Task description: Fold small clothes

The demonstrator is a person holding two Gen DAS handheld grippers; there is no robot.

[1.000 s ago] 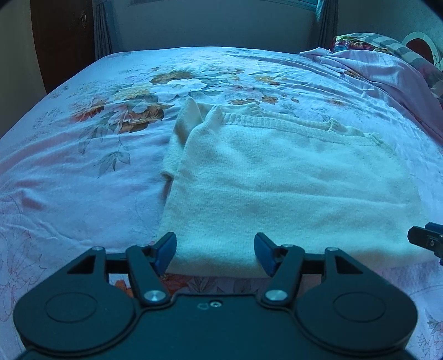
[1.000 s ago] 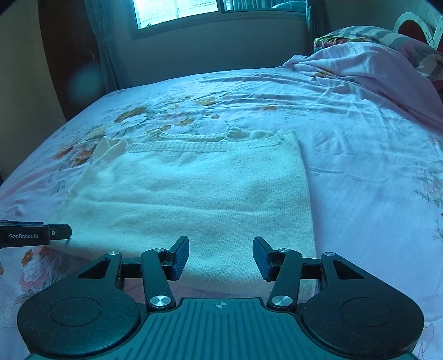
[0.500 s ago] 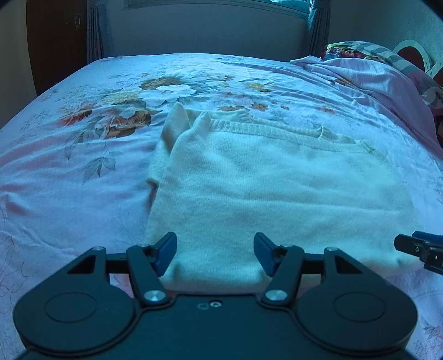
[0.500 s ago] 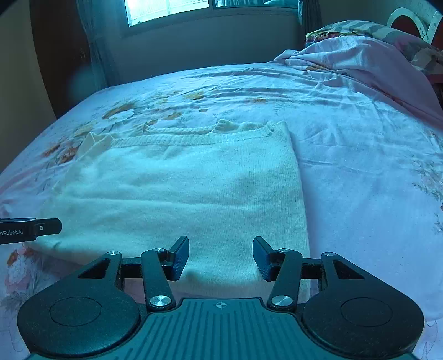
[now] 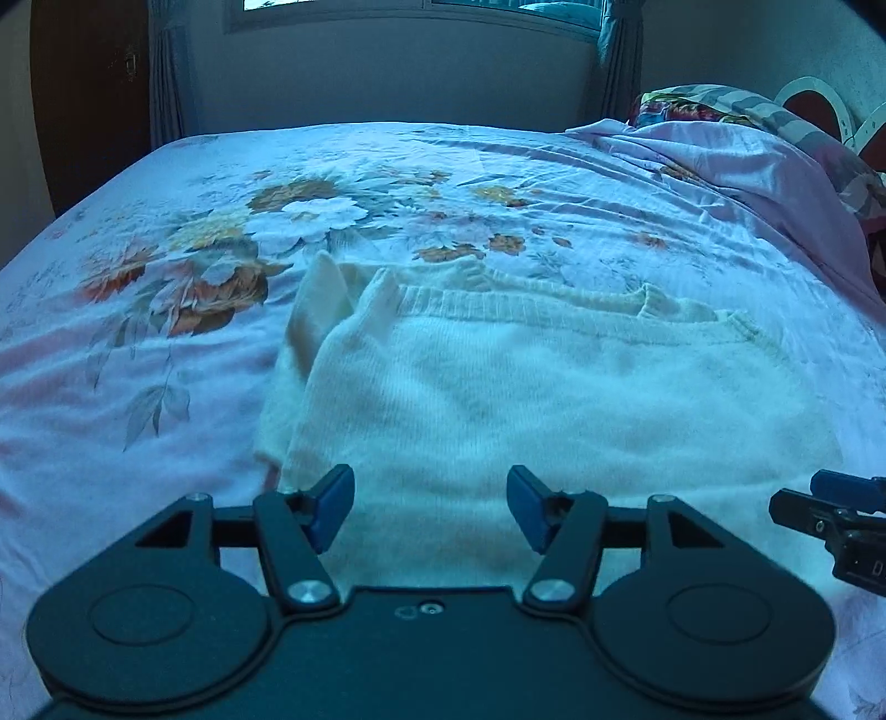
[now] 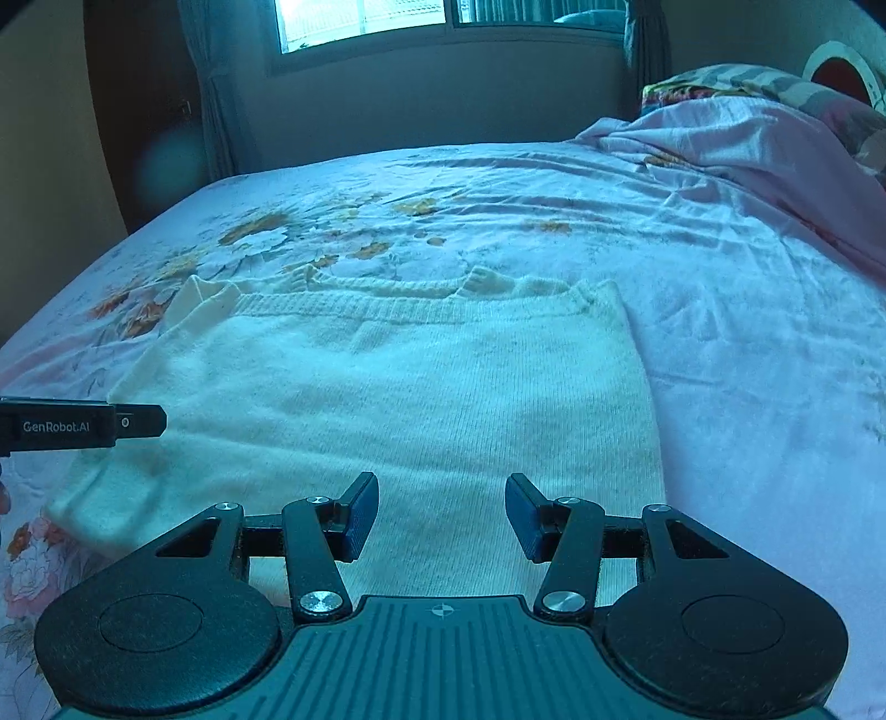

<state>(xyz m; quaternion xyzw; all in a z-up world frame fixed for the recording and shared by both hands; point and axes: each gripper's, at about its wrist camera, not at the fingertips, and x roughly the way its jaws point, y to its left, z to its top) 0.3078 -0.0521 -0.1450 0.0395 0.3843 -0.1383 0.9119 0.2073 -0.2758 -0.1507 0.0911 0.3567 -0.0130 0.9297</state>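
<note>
A cream knitted sweater (image 5: 554, 399) is lying folded flat on the bed (image 5: 166, 354), toward its near edge, with the ribbed hem running across the far side and a sleeve end poking out at the far left corner of the fold. The near edge of the sweater is being hidden behind the body of each tool, so how it lies there cannot be made out.

The left gripper (image 5: 431, 507) is hovering over the near left part of the sweater, its jaws standing apart with nothing clamped between them. The right gripper (image 6: 442, 515) is hovering over the near right part, its jaws likewise released and empty. In each wrist view the other gripper is showing only as a dark tip cut off by the frame edge.

At the far right corner of the bed a rumpled pink blanket (image 6: 747, 149) is covering most of a patterned pillow (image 6: 720, 80). A window (image 6: 360, 19) is being cropped by the top of the frame.
</note>
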